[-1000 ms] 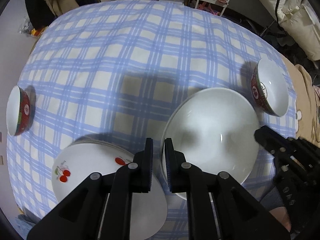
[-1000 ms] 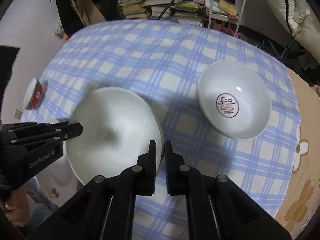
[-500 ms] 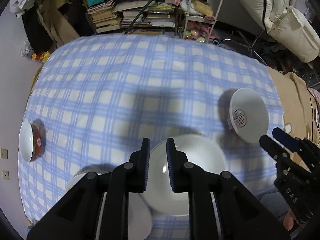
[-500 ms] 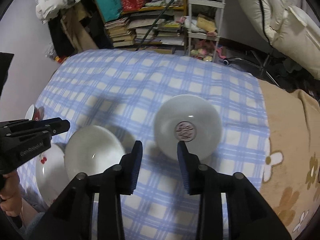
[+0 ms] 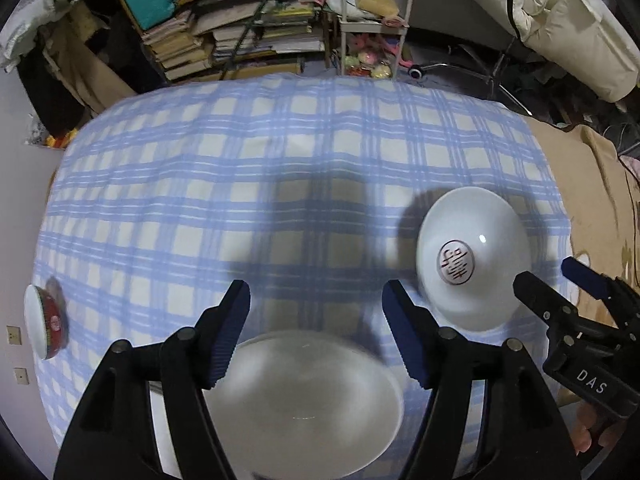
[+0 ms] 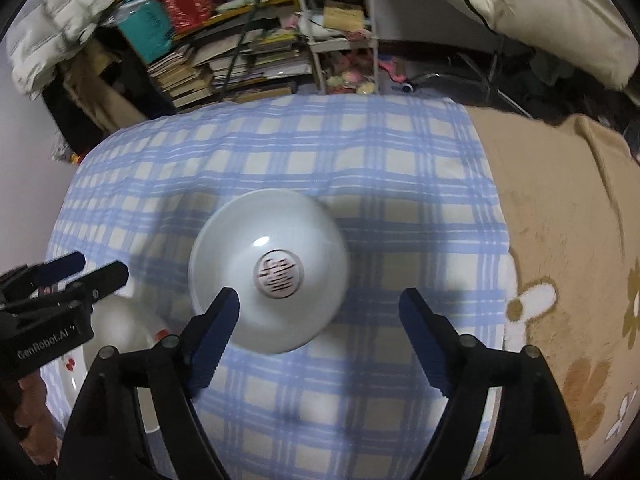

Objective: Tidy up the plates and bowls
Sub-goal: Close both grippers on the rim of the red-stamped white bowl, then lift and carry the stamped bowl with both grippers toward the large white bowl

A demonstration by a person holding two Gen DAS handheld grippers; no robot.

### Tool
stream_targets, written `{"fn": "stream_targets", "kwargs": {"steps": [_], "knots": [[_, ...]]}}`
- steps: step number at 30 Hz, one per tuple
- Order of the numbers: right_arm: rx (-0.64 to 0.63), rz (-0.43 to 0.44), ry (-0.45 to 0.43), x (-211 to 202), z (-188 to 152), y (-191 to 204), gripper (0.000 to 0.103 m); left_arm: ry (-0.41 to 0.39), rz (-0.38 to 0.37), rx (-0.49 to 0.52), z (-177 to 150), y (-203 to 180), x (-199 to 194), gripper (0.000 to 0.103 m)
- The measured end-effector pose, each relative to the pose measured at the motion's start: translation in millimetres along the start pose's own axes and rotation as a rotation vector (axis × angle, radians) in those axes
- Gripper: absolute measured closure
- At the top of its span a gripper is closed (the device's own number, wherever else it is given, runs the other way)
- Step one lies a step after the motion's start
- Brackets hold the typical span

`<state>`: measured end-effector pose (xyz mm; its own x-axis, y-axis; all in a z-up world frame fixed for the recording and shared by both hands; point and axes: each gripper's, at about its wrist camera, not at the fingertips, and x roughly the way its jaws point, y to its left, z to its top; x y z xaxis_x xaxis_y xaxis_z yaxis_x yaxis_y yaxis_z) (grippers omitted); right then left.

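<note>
**Both grippers wide, nothing held, above the checked cloth**

My left gripper [image 5: 316, 328] points steeply down, and its jaws have just been opening; they stand wide apart with nothing between the pads. Just below its fingertips, at the near edge of the blue checked cloth [image 5: 280, 152], lies the plain white plate [image 5: 304, 400], flat and untouched. It sits on another plate with a red cherry print [image 6: 120, 344], which shows beside it in the right wrist view.

My right gripper [image 6: 320, 308] is also spread wide, its jaws having just been opening too, and they grip nothing. Beyond its left fingertip [image 6: 218, 320], on the cloth, rests the white dish with the red round mark [image 6: 268, 276] in its centre; that finger overlaps the dish's near rim in the picture, but whether it touches I cannot tell.

Seen from the plain white plate, the marked dish lies to the right and a little farther away, apart from it. A small red-sided bowl [image 5: 44, 328] stands far off to the plate's left, at the cloth's edge. Past the cloth on the right is a tan flowered blanket [image 6: 568, 220]; behind the cloth, stacked books [image 5: 240, 36] and a white rack [image 5: 372, 20].
</note>
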<state>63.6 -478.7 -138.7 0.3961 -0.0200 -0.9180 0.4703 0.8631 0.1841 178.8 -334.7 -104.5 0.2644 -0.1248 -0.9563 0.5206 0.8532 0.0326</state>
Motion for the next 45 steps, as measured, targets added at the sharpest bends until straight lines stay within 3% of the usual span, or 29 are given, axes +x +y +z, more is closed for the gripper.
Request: {"fn": "stream_targets", "kwargs": {"steps": [3,16,19,21,22,23,25,27,29,32,36,45], "knots": [[0.014,0.017,0.022,9,3,-11,0.016,0.011,-0.027,0.005,4,-9,10,0.033],[0.079,0.113,0.052,40,7,-36,0.019,0.075,0.028,0.083,17,-47,55,0.032],[0.082,0.113,0.057,43,8,-35,0.035,0.095,0.024,0.103,14,-53,61,0.040],[0.079,0.120,0.061,45,8,-33,0.049,0.095,0.008,0.100,12,-54,63,0.050],[0.079,0.128,0.062,46,8,-32,0.050,0.095,-0.004,0.097,12,-55,63,0.053],[0.076,0.137,0.061,46,8,-31,0.052,0.096,-0.019,0.092,11,-55,63,0.060],[0.063,0.141,0.063,47,7,-28,0.066,0.093,-0.031,0.098,10,-60,61,0.071],[0.052,0.155,0.063,46,6,-24,0.080,0.084,-0.035,0.127,8,-69,58,0.088],[0.036,0.160,0.062,45,5,-19,0.091,0.064,-0.010,0.151,6,-77,54,0.090],[0.007,0.126,0.068,44,4,-13,0.091,0.045,0.019,0.175,0,-83,48,0.090],[0.049,0.177,0.074,38,0,-19,0.091,0.065,-0.018,0.137,-8,-75,41,0.091],[0.017,0.172,0.017,0,-2,-2,0.090,0.021,-0.022,0.113,-7,-60,3,0.091]]}}
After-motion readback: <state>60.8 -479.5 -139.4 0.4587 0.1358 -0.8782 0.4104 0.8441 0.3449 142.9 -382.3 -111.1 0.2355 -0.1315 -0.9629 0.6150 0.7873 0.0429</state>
